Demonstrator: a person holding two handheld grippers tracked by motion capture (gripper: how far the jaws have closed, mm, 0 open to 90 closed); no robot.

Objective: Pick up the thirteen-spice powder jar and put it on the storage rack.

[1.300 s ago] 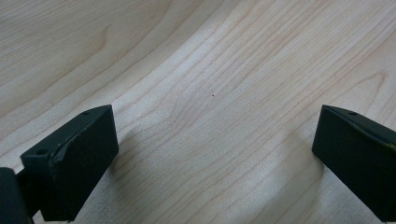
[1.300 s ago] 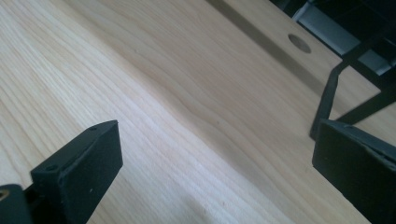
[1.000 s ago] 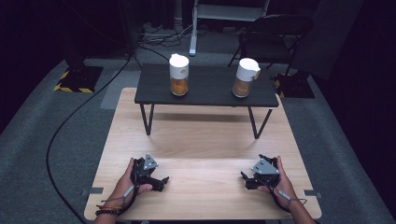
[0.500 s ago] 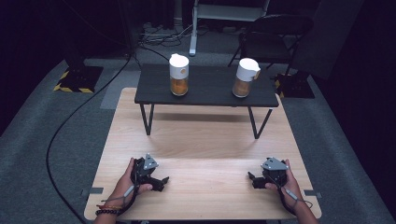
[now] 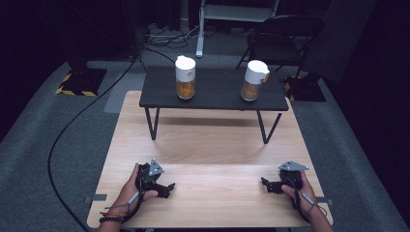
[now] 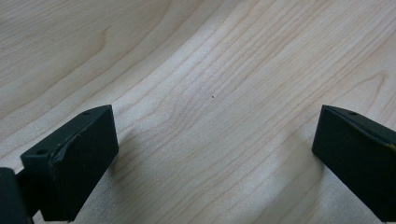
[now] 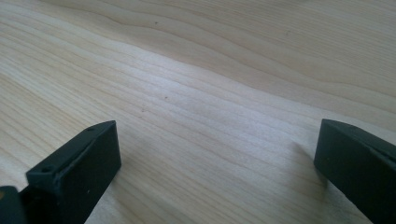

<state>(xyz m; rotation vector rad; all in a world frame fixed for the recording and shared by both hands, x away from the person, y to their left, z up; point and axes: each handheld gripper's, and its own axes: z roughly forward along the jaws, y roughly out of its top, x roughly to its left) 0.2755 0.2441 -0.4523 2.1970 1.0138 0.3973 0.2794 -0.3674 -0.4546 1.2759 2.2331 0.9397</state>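
Both grippers rest low on the wooden table (image 5: 212,145), near its front edge and well apart, with bare wood between them and ahead up to the black stand (image 5: 212,92). The left gripper (image 5: 167,187) has its jaws spread wide over bare wood, holding nothing; the right gripper (image 5: 267,183) likewise. Two jars (image 5: 185,77) (image 5: 254,80) stand on the black stand, far beyond both grippers, one toward each end.

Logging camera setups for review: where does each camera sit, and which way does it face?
High view: overhead, facing forward-down at the table, two jars on the shelf; forearms, left gripper, right gripper.
Left gripper view: low over tabletop; open jaws.
Right gripper view: same, open jaws.
Shared: pale wood grain.
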